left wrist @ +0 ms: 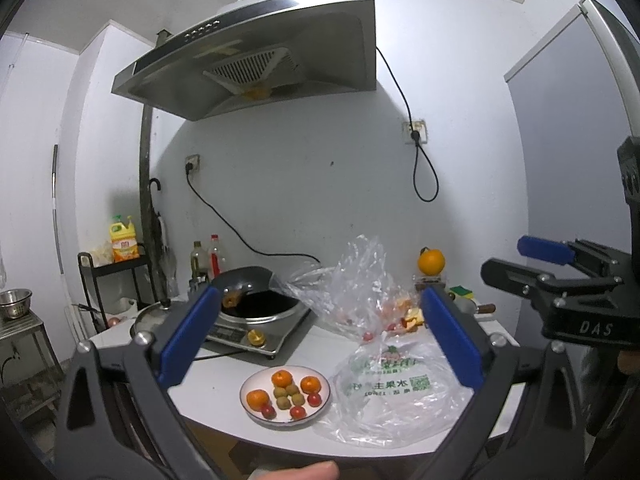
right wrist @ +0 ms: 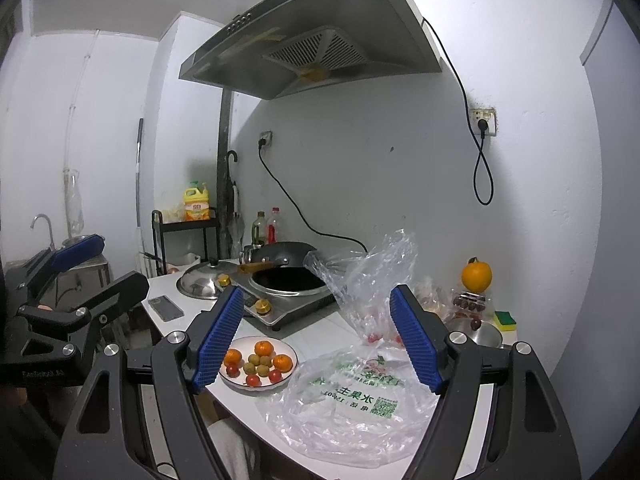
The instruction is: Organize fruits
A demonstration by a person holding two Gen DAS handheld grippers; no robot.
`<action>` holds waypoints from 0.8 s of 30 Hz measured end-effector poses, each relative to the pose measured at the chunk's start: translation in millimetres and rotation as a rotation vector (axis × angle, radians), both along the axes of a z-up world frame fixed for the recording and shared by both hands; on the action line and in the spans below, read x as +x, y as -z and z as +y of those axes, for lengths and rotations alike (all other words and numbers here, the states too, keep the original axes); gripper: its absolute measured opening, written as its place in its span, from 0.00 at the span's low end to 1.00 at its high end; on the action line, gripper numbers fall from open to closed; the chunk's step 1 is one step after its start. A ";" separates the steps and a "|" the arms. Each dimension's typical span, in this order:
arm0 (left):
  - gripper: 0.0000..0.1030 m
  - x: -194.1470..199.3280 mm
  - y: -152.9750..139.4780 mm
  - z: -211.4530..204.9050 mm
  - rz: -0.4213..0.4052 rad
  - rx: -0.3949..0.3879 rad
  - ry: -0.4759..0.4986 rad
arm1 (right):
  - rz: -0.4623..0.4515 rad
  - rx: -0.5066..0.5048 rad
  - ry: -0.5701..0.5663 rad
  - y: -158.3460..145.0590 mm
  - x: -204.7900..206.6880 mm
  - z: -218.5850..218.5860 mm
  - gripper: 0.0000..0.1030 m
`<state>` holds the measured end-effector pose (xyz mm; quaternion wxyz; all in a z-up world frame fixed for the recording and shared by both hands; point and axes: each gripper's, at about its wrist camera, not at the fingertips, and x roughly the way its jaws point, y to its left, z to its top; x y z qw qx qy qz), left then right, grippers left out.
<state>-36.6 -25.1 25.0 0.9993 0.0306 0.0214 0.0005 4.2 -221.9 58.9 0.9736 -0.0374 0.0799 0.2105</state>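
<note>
A white plate (left wrist: 258, 417) (right wrist: 294, 354) near the counter's front edge holds three tangerines (left wrist: 281, 379) (right wrist: 264, 348), several small green-brown fruits (left wrist: 292, 389) (right wrist: 258, 360) and cherry tomatoes (left wrist: 297, 412) (right wrist: 253, 380). A clear plastic bag (left wrist: 392, 392) (right wrist: 352, 408) with green print lies right of it, and more small red fruits (left wrist: 367, 336) (right wrist: 374, 337) sit behind it inside the crumpled plastic. A big orange (left wrist: 431, 262) (right wrist: 476, 276) stands at the back right. My left gripper (left wrist: 320, 340) and right gripper (right wrist: 318, 340) both hover open before the counter, nothing between the fingers.
A black wok (left wrist: 260, 308) (right wrist: 286, 278) rests on an induction cooker (left wrist: 256, 338) (right wrist: 280, 312), with a steel lid (right wrist: 200, 280) and a phone (right wrist: 165, 307) to its left. Bottles (right wrist: 267, 227), a rack with a yellow jug (right wrist: 196, 200) and a range hood (right wrist: 316, 40) stand behind. A finger (left wrist: 304, 472) shows at the bottom.
</note>
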 end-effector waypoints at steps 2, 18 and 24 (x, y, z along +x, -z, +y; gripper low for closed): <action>0.99 0.3 0.4 -1.2 -0.012 0.011 -0.008 | -0.004 -0.006 0.004 -0.1 0.2 0.5 0.76; 0.99 8.2 -0.3 -0.3 0.016 -0.022 0.015 | -0.010 -0.016 0.007 2.7 -0.3 1.4 0.76; 0.99 8.3 -0.4 -1.2 0.015 -0.018 0.012 | -0.011 -0.016 0.004 3.7 -0.2 0.2 0.76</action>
